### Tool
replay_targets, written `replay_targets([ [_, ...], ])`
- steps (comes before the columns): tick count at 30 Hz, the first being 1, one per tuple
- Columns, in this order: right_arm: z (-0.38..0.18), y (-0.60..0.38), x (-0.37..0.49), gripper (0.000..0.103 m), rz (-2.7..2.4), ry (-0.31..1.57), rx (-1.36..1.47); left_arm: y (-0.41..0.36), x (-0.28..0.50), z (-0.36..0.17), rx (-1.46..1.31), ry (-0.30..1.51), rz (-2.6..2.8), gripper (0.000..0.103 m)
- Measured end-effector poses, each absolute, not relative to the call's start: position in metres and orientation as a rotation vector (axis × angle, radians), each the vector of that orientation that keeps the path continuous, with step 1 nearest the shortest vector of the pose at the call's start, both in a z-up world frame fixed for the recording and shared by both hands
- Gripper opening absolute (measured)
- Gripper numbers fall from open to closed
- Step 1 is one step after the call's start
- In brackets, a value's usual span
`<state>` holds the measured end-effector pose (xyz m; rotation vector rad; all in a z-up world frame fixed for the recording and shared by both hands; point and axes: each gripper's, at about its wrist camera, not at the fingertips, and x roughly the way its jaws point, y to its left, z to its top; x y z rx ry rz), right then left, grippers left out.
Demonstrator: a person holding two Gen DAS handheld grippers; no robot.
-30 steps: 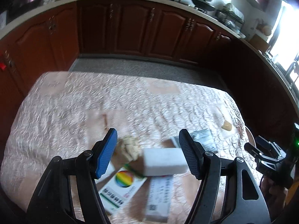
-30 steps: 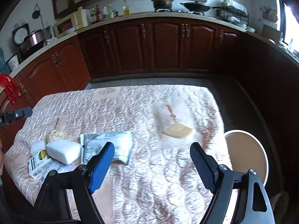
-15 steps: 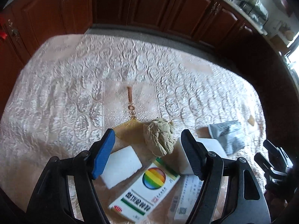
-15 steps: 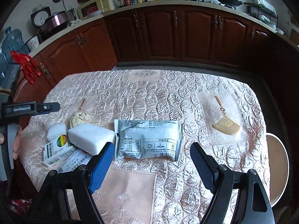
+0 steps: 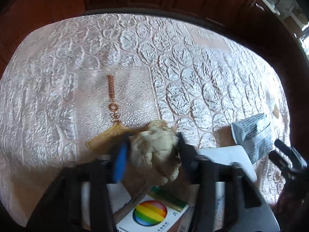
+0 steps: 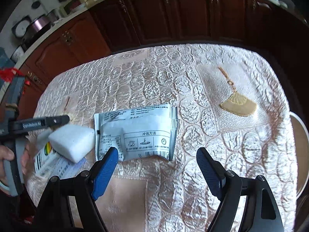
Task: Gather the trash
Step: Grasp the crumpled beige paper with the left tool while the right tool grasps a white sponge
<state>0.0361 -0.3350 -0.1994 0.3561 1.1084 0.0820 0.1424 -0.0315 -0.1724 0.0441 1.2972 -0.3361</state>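
In the left wrist view my left gripper (image 5: pixel 152 150) is shut on a crumpled beige paper ball (image 5: pixel 156 150), its pads pressing both sides of the ball just above the table. A rainbow-printed carton (image 5: pixel 152 215) lies below it. A white foam block (image 5: pixel 229 156) lies to its right. In the right wrist view my right gripper (image 6: pixel 157 164) is open, its fingers low over the near edge of a grey-white printed wrapper (image 6: pixel 139 133) on the table. The foam block (image 6: pixel 73 141) and cartons (image 6: pixel 52 160) lie left of the wrapper, where the left gripper (image 6: pixel 44 122) shows.
An embossed pink tablecloth (image 6: pixel 202 154) covers the table, with embroidered fan motifs (image 6: pixel 238 104). Dark wooden kitchen cabinets (image 6: pixel 173 13) stand behind the table. A round stool (image 6: pixel 300 147) is at the table's right edge.
My left gripper has moved down and closed on the paper ball. My right gripper has come lower and closer to the wrapper, still open.
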Motion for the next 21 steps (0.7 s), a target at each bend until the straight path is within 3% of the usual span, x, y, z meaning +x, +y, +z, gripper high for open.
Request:
replay_targets([
  [7,-0.224,-0.343,0.065,0.079,0.112,1.125,0.485,-0.041,0.146,-0.167,0.042,1.259,-0.374,0.024],
  [9,-0.222,-0.341,0.067,0.053,0.153,1.109,0.506,-0.040,0.146,-0.160,0.024,1.237,-0.381,0.024],
  [12,-0.219,-0.337,0.067,0.031,0.185,1.097,0.503,-0.036,0.150,-0.142,-0.009,1.197,-0.381,0.024],
  [13,-0.215,-0.337,0.065,0.019,0.187,1.087,0.497,-0.035,0.150,-0.139,-0.015,1.187,-0.383,0.024],
  [14,-0.212,-0.337,0.063,0.000,0.188,1.079,0.487,-0.034,0.150,-0.132,-0.025,1.172,-0.387,0.024],
  [21,-0.193,-0.338,0.044,0.002,0.197,1.070,0.424,-0.029,0.140,-0.113,-0.026,1.117,-0.395,0.023],
])
